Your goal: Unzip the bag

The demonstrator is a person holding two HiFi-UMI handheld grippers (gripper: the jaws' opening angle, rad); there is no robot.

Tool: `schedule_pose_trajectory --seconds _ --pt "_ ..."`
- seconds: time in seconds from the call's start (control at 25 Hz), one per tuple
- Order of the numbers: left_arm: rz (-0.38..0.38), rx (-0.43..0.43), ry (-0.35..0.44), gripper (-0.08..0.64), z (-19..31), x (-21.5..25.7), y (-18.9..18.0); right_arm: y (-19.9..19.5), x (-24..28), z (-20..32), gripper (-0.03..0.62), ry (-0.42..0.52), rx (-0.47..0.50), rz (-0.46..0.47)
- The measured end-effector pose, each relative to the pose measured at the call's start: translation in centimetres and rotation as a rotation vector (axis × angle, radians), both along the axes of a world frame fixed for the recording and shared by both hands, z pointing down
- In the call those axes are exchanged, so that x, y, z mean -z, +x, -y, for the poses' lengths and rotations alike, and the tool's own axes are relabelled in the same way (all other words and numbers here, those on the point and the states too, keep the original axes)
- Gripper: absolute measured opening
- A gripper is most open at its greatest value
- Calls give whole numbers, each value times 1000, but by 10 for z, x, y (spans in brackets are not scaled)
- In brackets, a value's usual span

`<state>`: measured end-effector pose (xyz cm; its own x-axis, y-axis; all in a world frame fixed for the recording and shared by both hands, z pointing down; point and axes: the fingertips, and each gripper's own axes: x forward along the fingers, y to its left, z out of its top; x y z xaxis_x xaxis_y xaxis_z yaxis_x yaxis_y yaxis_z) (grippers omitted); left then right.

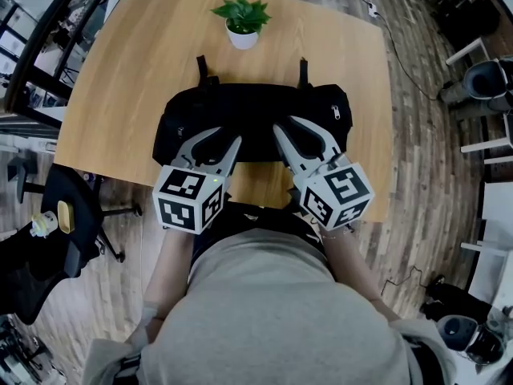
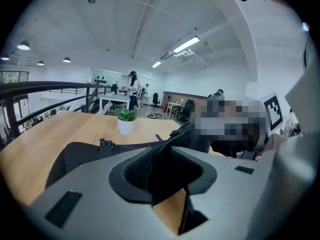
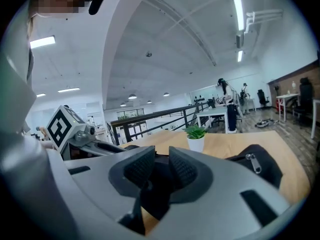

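Note:
A black bag (image 1: 256, 115) lies flat across the near half of the wooden table (image 1: 136, 62), with two straps pointing away from me. A metal zipper pull (image 1: 337, 112) sits near its right end and also shows in the right gripper view (image 3: 252, 162). My left gripper (image 1: 224, 137) rests over the bag's near left part, jaws open (image 2: 167, 166), only dark bag fabric (image 2: 85, 154) showing beyond them. My right gripper (image 1: 287, 124) is over the bag's near middle. Its jaws (image 3: 161, 166) stand a narrow gap apart, with nothing gripped.
A small potted plant (image 1: 243, 22) in a white pot stands at the table's far middle, behind the bag. A black office chair (image 1: 64, 215) is on the floor at my left. The table's near edge runs just under both grippers.

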<state>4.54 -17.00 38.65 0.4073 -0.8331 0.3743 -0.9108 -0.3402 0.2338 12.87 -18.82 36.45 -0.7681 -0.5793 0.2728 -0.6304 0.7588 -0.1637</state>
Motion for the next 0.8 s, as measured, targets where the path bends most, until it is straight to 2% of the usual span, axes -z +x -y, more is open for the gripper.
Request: schedule_pose_trajectory --seconds 0.12,0.32,0.6,0.8 --pt "-7 10 -7 132 -6 -5 1 -11 -5 -9 86 -16 39 -6" --pt "-63 -6 2 107 -10 -4 10 -20 -12 -16 75 -33 86 -28" --pt "-28 49 -17 43 -12 -8 5 -19 -23 -25 19 -61 124 -33" --pt "-25 40 -25 34 -14 -12 10 -27 -21 -37 6 -75 190 3"
